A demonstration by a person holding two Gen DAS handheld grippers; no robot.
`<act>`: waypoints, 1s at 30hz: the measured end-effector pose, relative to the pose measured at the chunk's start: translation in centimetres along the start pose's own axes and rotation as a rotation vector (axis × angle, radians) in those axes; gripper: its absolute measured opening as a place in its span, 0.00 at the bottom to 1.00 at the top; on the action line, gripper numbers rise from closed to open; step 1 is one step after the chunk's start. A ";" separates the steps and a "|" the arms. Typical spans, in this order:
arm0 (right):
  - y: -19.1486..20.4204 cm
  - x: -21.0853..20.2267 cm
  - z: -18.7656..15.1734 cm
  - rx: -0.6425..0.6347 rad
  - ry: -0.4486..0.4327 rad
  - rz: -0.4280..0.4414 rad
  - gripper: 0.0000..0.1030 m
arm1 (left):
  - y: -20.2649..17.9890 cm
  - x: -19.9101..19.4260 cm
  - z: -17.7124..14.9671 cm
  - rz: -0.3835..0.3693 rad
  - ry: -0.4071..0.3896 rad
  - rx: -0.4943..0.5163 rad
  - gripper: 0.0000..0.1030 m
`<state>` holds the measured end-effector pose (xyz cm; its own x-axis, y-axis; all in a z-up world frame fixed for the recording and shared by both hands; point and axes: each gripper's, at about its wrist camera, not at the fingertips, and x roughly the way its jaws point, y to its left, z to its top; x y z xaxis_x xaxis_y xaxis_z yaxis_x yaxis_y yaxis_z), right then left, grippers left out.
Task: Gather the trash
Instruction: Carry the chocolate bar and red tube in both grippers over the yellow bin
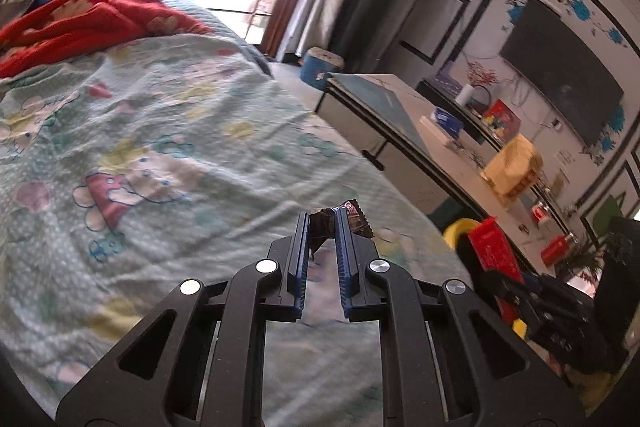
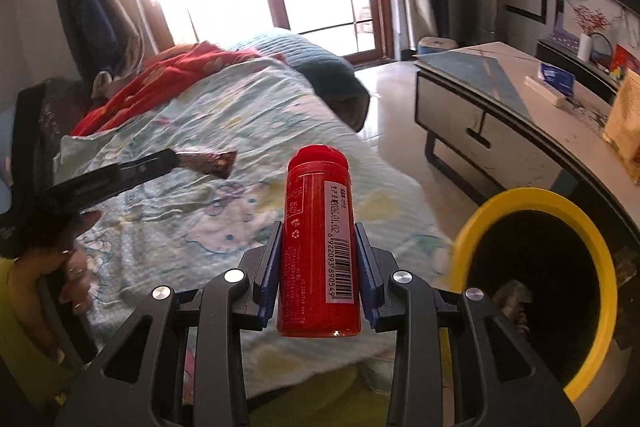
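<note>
My left gripper (image 1: 323, 217) is shut on a dark brown snack wrapper (image 1: 354, 221) and holds it above the bed. It also shows in the right wrist view (image 2: 170, 159) with the wrapper (image 2: 210, 163) sticking out of its tips. My right gripper (image 2: 318, 233) is shut on a red plastic bottle (image 2: 318, 243) with a white barcode label, held upright over the bed's edge. That bottle also shows in the left wrist view (image 1: 494, 253). A bin with a yellow rim (image 2: 600, 251) and black inside stands just right of the bottle, with some trash at its bottom.
The bed (image 1: 160, 131) has a light green cartoon sheet and a red blanket (image 1: 80, 23) at its far end. A low white cabinet (image 2: 500, 107) with boxes and a yellow bag (image 1: 512, 167) runs along the right. A TV (image 1: 560, 83) hangs on the wall.
</note>
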<state>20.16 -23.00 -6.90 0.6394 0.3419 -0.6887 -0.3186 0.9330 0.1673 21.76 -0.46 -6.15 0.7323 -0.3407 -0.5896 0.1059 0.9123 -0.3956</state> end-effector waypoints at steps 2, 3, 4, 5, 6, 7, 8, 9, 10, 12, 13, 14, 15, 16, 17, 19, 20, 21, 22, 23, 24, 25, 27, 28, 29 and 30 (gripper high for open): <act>-1.2 -0.8 -0.1 0.026 -0.006 -0.010 0.31 | -1.2 -0.1 -0.1 -0.015 -0.001 0.027 0.07; -1.6 -1.2 -0.2 0.029 -0.010 -0.016 0.31 | -2.1 -0.2 -0.1 -0.028 -0.001 0.047 0.07; -2.1 -1.6 -0.3 0.033 -0.017 -0.027 0.31 | -2.8 -0.2 -0.2 -0.036 -0.001 0.058 0.07; -2.6 -2.1 -0.4 0.045 -0.022 -0.037 0.31 | -3.5 -0.2 -0.3 -0.047 0.000 0.067 0.07; -3.0 -2.4 -0.5 0.055 -0.025 -0.043 0.31 | -4.1 -0.2 -0.4 -0.061 0.002 0.076 0.07; -3.7 -2.9 -0.6 0.070 -0.031 -0.053 0.31 | -4.9 -0.2 -0.5 -0.075 0.003 0.089 0.07; -4.2 -3.2 -0.6 0.076 -0.036 -0.059 0.31 | -5.6 -0.3 -0.6 -0.087 0.004 0.103 0.07; -4.6 -3.7 -0.7 0.080 -0.042 -0.068 0.31 | -6.7 -0.2 -0.7 -0.103 0.006 0.126 0.07; -5.3 -4.3 -0.8 0.088 -0.052 -0.081 0.31 | -7.5 -0.3 -1.0 -0.111 0.009 0.141 0.07; -5.7 -4.6 -0.9 0.096 -0.058 -0.089 0.31 | -9.1 0.0 -1.2 -0.134 0.017 0.177 0.07; -6.4 -5.0 -1.0 0.108 -0.064 -0.098 0.31 | -9.7 0.1 -1.5 -0.141 0.020 0.189 0.07; -7.0 -5.3 -1.0 0.118 -0.068 -0.104 0.31 | -10.5 0.2 -1.7 -0.150 0.025 0.207 0.07; -7.7 -5.7 -1.1 0.131 -0.074 -0.113 0.31 | -11.1 0.4 -1.8 -0.155 0.028 0.219 0.07; -8.0 -5.9 -1.2 0.140 -0.079 -0.121 0.31 | -11.9 0.6 -2.0 -0.162 0.035 0.235 0.07; -8.7 -6.3 -1.3 0.155 -0.085 -0.132 0.31 | -12.7 0.8 -2.2 -0.170 0.042 0.251 0.07; -10.0 -7.0 -1.6 0.179 -0.098 -0.148 0.31 | -13.9 1.2 -2.6 -0.183 0.053 0.279 0.07; -10.8 -7.5 -1.8 0.193 -0.106 -0.157 0.31 | -14.6 1.5 -2.8 -0.189 0.060 0.296 0.07; -11.5 -7.8 -1.9 0.205 -0.111 -0.165 0.31 | -15.3 1.9 -3.1 -0.195 0.068 0.311 0.07; -12.3 -8.1 -2.1 0.221 -0.115 -0.172 0.31 | -15.8 2.1 -3.3 -0.199 0.073 0.320 0.07; -13.1 -8.4 -2.3 0.236 -0.118 -0.179 0.31 | -16.2 2.4 -3.5 -0.203 0.081 0.330 0.07; -13.8 -8.5 -2.5 0.250 -0.119 -0.188 0.31 | -16.6 2.7 -3.7 -0.206 0.087 0.338 0.07; -14.4 -8.6 -2.7 0.264 -0.119 -0.196 0.31 | -17.1 3.1 -3.9 -0.211 0.094 0.349 0.07; -15.7 -9.0 -3.3 0.289 -0.120 -0.211 0.31 | -18.1 3.8 -4.3 -0.219 0.106 0.369 0.07; -16.3 -9.1 -3.5 0.302 -0.121 -0.218 0.31 | -18.4 4.0 -4.5 -0.220 0.112 0.378 0.07; -16.9 -9.2 -3.8 0.315 -0.121 -0.222 0.31 | -18.9 4.2 -4.7 -0.221 0.119 0.388 0.07; -17.5 -9.2 -4.0 0.325 -0.119 -0.225 0.31 | -19.4 4.6 -5.0 -0.224 0.127 0.401 0.07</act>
<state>17.03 -42.90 -6.28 0.7507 0.1183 -0.6499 0.0637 0.9663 0.2495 19.72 -20.84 -4.69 0.5765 -0.5411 -0.6122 0.5211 0.8206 -0.2346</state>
